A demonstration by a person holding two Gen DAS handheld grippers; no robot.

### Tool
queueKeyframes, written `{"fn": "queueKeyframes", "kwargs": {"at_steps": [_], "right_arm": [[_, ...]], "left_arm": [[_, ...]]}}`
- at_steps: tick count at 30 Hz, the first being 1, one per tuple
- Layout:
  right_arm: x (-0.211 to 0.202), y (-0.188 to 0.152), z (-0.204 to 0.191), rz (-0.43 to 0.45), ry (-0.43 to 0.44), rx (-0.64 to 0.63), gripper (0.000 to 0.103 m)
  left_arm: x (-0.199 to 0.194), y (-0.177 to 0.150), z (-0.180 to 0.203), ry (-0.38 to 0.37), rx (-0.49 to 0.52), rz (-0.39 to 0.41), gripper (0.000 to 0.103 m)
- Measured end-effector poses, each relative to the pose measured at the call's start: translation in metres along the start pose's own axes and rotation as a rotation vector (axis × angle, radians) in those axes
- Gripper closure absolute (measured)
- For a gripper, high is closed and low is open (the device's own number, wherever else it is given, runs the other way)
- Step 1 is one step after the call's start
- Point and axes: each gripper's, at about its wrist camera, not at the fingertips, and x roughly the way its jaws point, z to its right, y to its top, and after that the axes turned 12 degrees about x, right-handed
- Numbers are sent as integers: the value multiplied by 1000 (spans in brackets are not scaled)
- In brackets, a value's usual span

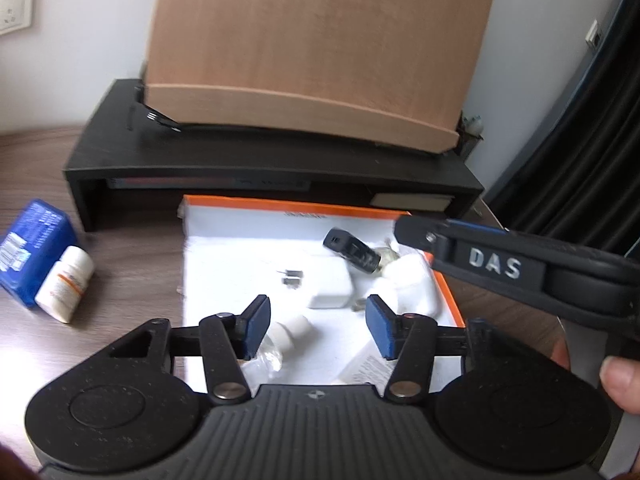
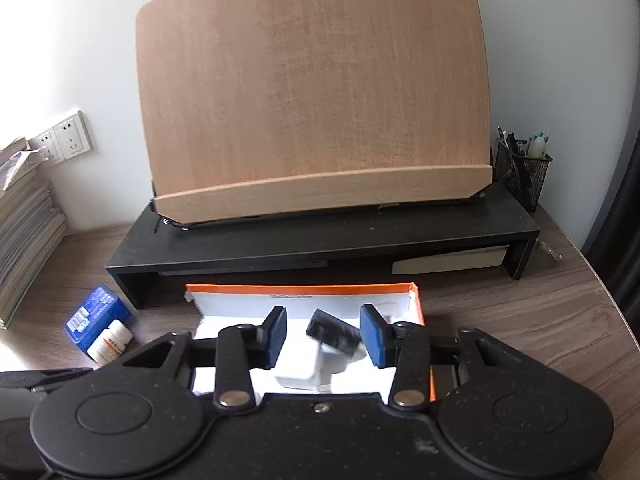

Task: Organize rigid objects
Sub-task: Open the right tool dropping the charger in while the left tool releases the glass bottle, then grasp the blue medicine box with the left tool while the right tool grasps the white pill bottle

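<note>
Black ribbed plastic body sits nearest, w/ two round discs either side. Left tool (image 1: pixel 318 326) has blue rubber pads spread apart, nothing pinched; it hangs over the near end of the orange-rimmed box (image 1: pixel 446 280). Just below the pads: a clear crinkly bag w/ a small white cylinder (image 1: pixel 294 334). At 12 o'clock from the pads lies a white rounded-square charger (image 1: pixel 330 284), smooth plastic, and past it a black glossy oblong block (image 1: pixel 352 252), tilted. Right tool (image 2: pixel 324 336) likewise spread, pads not pressing anything; the black block shows between them, resting on the charger, slightly blurred. At 9 o'clock on the wood-grain tabletop (image 2: pixel 520 312), well apart from the box: a blue carton (image 1: pixel 34 248) touching a white pill bottle (image 1: pixel 66 284). At 12, a black matte riser (image 2: pixel 320 240) carries a tan wooden book stand (image 2: pixel 316 92); wire-mesh pen cup (image 2: pixel 524 176) at 1 o'clock.
</note>
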Motion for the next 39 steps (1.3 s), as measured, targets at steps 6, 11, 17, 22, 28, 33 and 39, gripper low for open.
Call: {"fn": "queueKeyframes", "kwargs": {"at_steps": [6,11,17,22,28,33,39], "right_arm": [[-7,-7,-25,-9,32,5,45],[-5,-21,-59,-33,60,-21,45],[0,-38,-98,-62,89,-36,45],[10,-55,-127,-94,91,-39,44],[27,-67,-149,-121,61,-19,44],[42,-72,-164,-148,47,-5,44],[71,-74,-184,-198,58,51,42]], "left_arm": [[-24,-8,-31,66,-44,29,45],[-41,-20,-72,144,-98,30,42],[-47,-24,-132,262,-120,14,33],[-29,-16,-173,288,-68,-24,31],[7,-11,-195,222,22,-78,31],[22,-16,-207,178,60,-90,38],[4,-22,-220,191,53,-49,41]]}}
